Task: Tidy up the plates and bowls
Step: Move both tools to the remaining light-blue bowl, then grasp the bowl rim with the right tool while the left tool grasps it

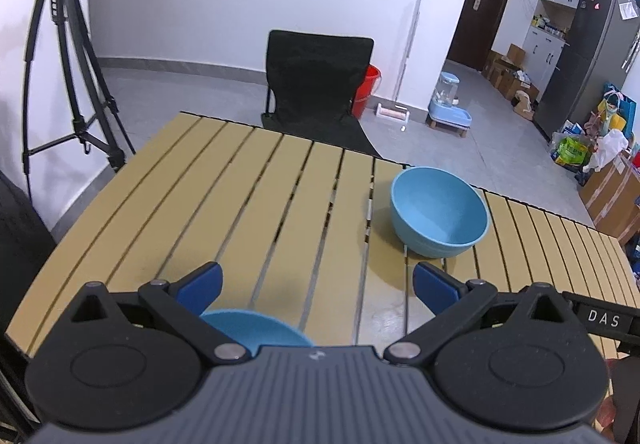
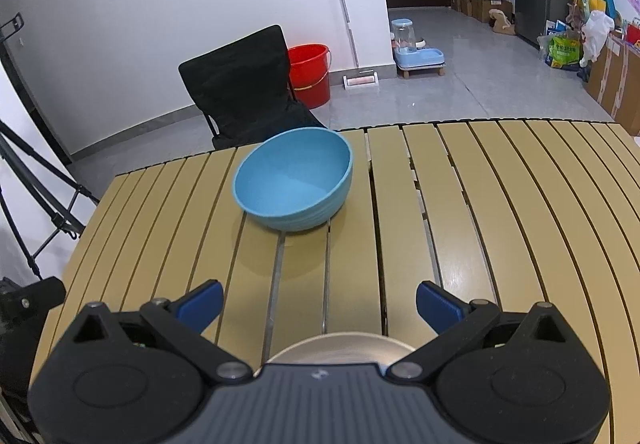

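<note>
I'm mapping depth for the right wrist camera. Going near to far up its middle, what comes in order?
Right gripper → metal plate → blue bowl → black chair → red bucket

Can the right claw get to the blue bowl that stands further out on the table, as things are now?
Probably yes. The right claw is open and faces the blue bowl with only bare table slats between them; the metal dish lies below the claw, not ahead.

Left tongs (image 1: 318, 286) and right tongs (image 2: 320, 304) both gape wide, tilted down, holding nothing.
</note>
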### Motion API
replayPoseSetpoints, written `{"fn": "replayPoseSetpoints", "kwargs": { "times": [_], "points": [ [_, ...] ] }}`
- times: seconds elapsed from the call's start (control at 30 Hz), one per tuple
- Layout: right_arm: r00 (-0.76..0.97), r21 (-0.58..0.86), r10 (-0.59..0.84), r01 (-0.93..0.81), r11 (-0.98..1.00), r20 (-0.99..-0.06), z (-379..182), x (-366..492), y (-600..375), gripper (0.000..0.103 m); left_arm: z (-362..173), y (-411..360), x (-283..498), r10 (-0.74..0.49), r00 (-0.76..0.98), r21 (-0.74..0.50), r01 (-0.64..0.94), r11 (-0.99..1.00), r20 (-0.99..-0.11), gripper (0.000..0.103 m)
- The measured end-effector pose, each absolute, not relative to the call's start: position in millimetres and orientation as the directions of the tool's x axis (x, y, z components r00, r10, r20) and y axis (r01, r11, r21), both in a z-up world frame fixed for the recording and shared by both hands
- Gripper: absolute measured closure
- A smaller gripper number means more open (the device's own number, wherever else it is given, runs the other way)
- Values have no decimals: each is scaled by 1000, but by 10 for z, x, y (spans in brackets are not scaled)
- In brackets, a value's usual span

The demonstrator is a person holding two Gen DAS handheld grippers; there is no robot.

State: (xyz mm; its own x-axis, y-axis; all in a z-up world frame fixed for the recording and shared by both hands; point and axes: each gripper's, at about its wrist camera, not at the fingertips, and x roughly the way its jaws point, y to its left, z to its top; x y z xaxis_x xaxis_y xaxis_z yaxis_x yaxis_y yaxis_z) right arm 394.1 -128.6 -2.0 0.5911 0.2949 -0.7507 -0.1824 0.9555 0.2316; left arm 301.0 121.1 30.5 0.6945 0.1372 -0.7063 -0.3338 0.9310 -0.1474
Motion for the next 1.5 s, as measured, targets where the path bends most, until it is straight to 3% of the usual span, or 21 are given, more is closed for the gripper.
{"fn": "replayPoseSetpoints", "kwargs": {
  "times": [0.87, 1.2, 1.5],
  "points": [
    [514, 323, 334, -113, 939, -790, -308, 5315, -1480, 1, 129, 920, 4551, 97, 584, -115, -315, 942, -806, 0],
    [463, 292, 308, -109, 950, -831, -622, 5750, -1316, 11, -169, 932, 5101, 96, 535, -101, -327, 940, -840, 1],
    [433, 263, 276, -92, 960, -858, -846, 6030, -1158, 24, -492, 934, 5427, 82, 469, -89, -331, 939, -880, 33]
  ]
}}
